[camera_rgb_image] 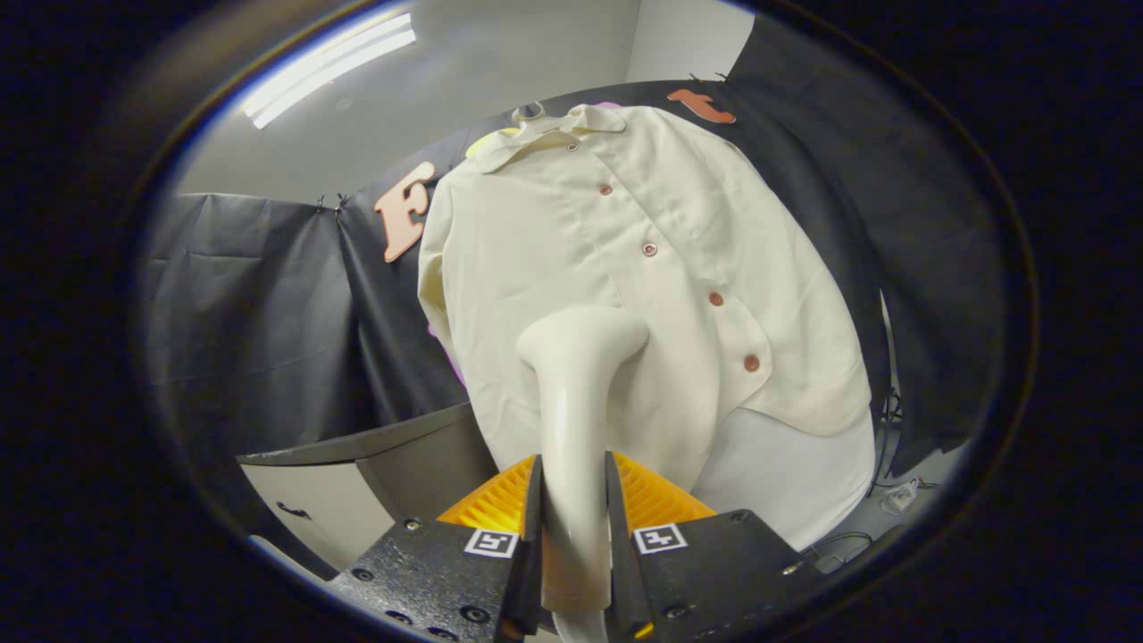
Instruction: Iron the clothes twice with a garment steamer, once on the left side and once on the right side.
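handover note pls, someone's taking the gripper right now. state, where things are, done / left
Gripper: shut on the garment steamer, both fingers clamped on its handle.
Steamer head points up at the shirt, low on the panel beside the button row; can't tell if it touches the fabric.
Shirt hangs buttoned against the booth wall, a cabinet below it.
Done: steamer picked up and brought to the shirt. Passes completed can't be judged from this frame.
Left: presumably both strokes, one per side.

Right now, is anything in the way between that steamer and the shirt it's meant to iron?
Nothing visible. The gripper is shut on the steamer, whose head sits right in front of the shirt, beside its row of buttons, with only open air between them.
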A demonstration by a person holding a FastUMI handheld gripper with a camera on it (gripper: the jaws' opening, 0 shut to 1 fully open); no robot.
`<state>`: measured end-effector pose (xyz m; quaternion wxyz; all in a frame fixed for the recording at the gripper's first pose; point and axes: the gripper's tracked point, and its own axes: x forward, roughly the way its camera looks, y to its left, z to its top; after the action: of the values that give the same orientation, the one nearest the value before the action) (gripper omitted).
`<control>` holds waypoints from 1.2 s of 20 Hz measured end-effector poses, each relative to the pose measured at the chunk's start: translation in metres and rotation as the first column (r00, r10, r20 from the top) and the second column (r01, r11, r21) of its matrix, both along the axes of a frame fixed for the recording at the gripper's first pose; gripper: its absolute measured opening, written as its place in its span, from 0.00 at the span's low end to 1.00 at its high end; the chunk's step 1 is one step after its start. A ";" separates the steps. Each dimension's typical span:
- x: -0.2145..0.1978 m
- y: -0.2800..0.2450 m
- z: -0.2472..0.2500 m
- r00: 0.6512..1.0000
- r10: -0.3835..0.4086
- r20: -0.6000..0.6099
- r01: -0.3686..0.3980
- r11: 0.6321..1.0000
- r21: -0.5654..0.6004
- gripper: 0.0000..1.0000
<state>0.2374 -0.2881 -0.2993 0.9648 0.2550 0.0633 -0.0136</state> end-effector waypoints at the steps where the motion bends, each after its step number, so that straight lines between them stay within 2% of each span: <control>1: -0.002 0.001 -0.006 1.000 0.004 -0.007 -0.004 1.000 0.004 0.33; 11: -0.030 0.005 -0.067 0.995 0.028 -0.093 -0.026 0.999 0.021 0.33; 15: -0.039 0.004 -0.078 0.994 0.030 -0.106 -0.027 0.999 0.026 0.33; 20: -0.051 -0.005 -0.074 0.993 0.013 -0.114 -0.009 0.999 0.040 0.33; 24: -0.060 -0.018 -0.051 0.997 -0.010 -0.074 0.015 0.997 0.072 0.33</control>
<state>0.1774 -0.3060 -0.3504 0.9517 0.2897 0.0976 -0.0266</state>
